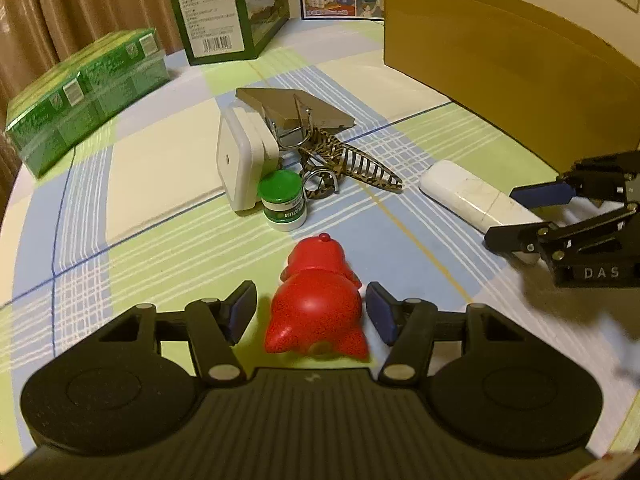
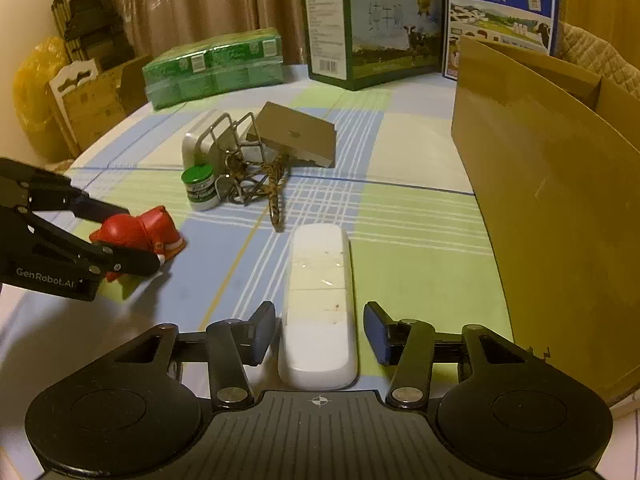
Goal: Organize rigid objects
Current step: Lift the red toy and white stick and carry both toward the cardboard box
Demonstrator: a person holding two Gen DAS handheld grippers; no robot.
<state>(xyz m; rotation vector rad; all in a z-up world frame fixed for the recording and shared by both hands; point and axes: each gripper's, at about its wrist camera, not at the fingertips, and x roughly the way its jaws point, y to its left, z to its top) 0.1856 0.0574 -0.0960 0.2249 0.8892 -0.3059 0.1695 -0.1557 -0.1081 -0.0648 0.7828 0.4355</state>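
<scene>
A red toy figure [image 1: 316,304] lies on the checked tablecloth between the open fingers of my left gripper [image 1: 310,312]; the pads stand apart from it on both sides. It also shows in the right wrist view [image 2: 136,232]. A long white bar-shaped object [image 2: 318,304] lies between the open fingers of my right gripper [image 2: 320,332], not pinched. In the left wrist view the white bar [image 1: 476,196] and the right gripper [image 1: 524,216] are at the right.
A pile in the middle holds a white square box [image 1: 240,160], a green-lidded jar [image 1: 282,200], a leopard-print hair claw [image 1: 352,168], wire clips and a tan flat box [image 1: 292,108]. An open cardboard box [image 2: 540,184] stands at right. Green packs [image 1: 88,96] and milk cartons [image 2: 372,28] sit behind.
</scene>
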